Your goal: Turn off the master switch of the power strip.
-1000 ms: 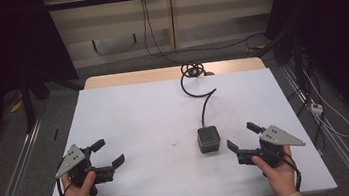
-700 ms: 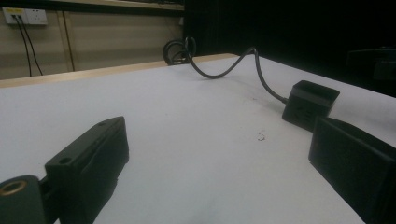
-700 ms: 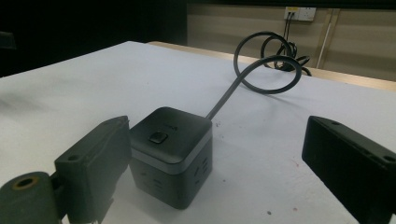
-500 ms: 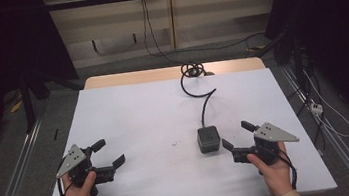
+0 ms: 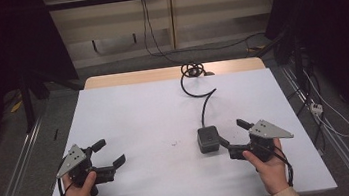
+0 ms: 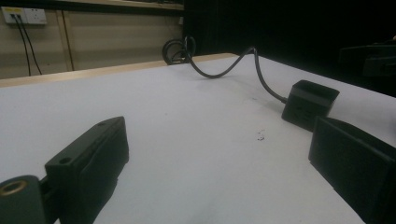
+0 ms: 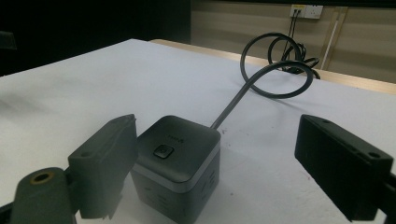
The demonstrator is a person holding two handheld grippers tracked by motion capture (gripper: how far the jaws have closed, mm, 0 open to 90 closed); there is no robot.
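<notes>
A dark grey cube socket (image 5: 208,139) with a button on top lies right of the table's middle, and its black cable (image 5: 201,94) curls away to the far edge. My right gripper (image 5: 231,132) sits just right of the cube, held low over the table. In the right gripper view the cube (image 7: 180,154) stands between the jaws, close against the left one and well apart from the right one. The right gripper (image 7: 217,135) is open and its jaws have just been closing a little. My left gripper (image 5: 110,152) rests open at the front left with nothing between its fingers.
The white table (image 5: 138,107) has a wooden strip along its far edge, where the cable coils (image 5: 191,69). From the left gripper view the cube (image 6: 309,103) lies off to the right, beyond a small dark speck (image 6: 260,136) on the tabletop. Dark floor and rails flank the table.
My right gripper has slid left toward the cube, so the cube now stands between its jaws. The left gripper and the cube have not moved.
</notes>
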